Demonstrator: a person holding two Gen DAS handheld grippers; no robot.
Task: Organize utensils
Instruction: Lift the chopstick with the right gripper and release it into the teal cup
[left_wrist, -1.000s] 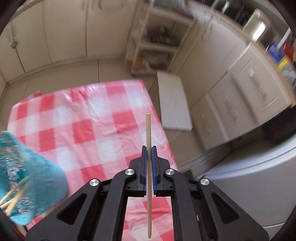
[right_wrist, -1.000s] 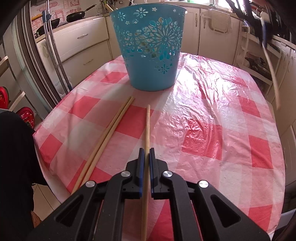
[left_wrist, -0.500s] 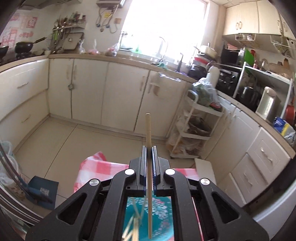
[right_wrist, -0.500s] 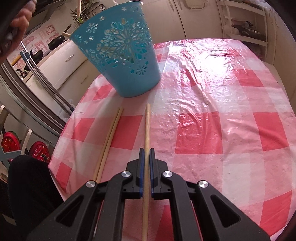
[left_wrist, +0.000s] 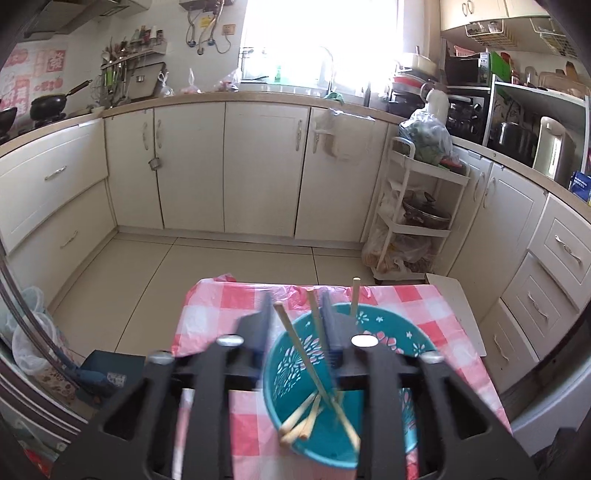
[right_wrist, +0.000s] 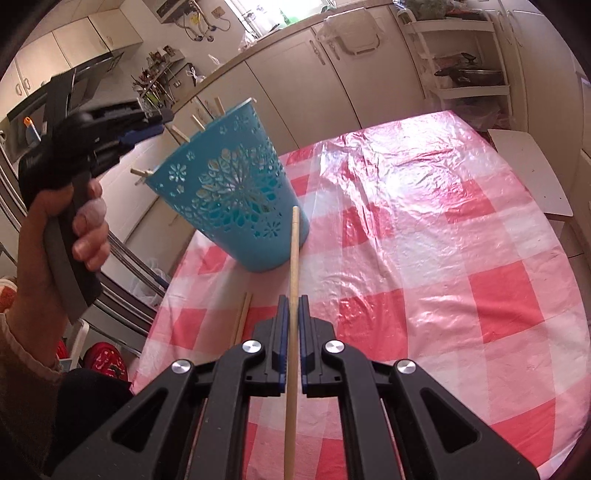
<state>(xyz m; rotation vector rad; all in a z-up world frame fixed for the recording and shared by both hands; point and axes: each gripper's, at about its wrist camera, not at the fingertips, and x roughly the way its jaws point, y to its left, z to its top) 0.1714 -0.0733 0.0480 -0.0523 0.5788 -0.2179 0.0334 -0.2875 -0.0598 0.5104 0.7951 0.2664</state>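
A teal cut-out basket stands on the red-and-white checked tablecloth and holds several wooden chopsticks. My left gripper hovers open and empty right above the basket's mouth; it also shows in the right wrist view, held in a hand. My right gripper is shut on a wooden chopstick, lifted off the table and pointing at the basket. Two more chopsticks lie on the cloth to its left.
Cream kitchen cabinets line the far wall. A white trolley rack stands at the right. A white stool sits beside the table's far right edge. A fridge handle is at the left.
My left gripper opened and let its chopstick drop into the basket. My right gripper lifted its chopstick off the cloth and swung toward the basket.
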